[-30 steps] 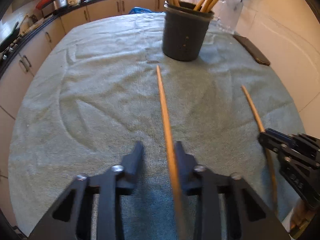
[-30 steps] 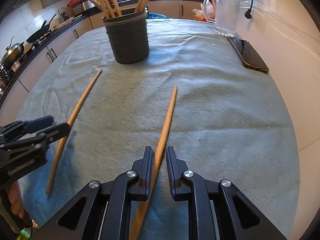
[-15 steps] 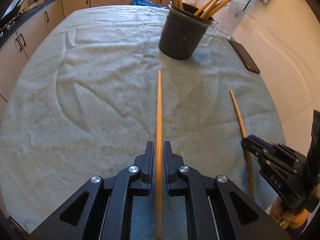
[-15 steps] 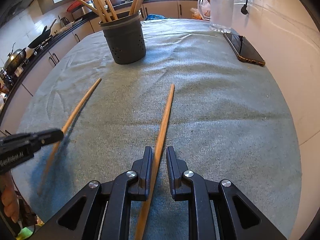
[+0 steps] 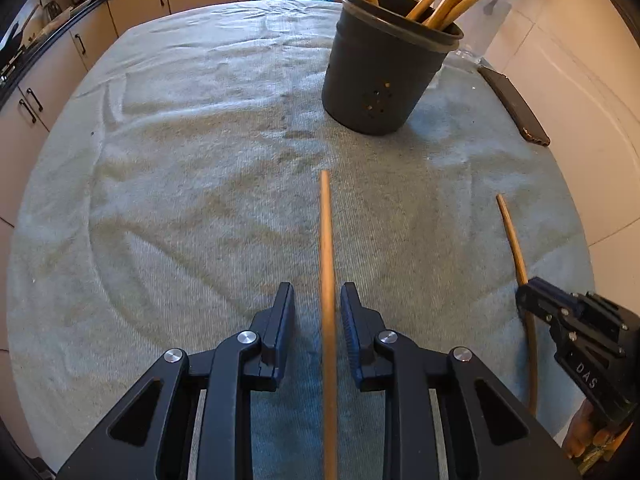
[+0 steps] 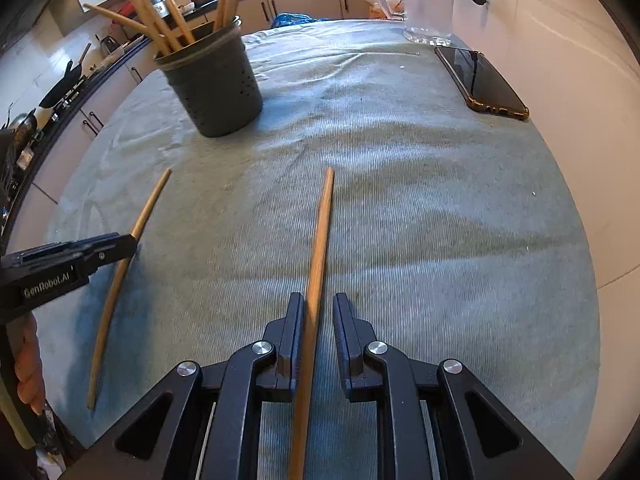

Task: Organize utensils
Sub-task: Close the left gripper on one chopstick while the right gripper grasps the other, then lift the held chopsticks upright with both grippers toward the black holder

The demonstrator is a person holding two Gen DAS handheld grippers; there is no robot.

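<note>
Since the earlier frame, left gripper (image 5: 318,308) jaws have been opening around a chopstick (image 5: 327,280) untouched on the table (image 5: 180,160); right gripper (image 6: 316,316) is narrowly parted about another chopstick (image 6: 318,248), grip uncertain; both remain outside the holder (image 5: 380,76).

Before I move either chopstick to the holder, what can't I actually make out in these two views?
- Left chopstick: near end cut off by the left wrist view's bottom edge.
- Right chopstick: near end likewise cut off in the right wrist view; whether the right gripper pinches it is unclear.
- Holder: its inside is hidden by its own wall.
- Chopstick tops in it: cropped by the upper edges.
</note>
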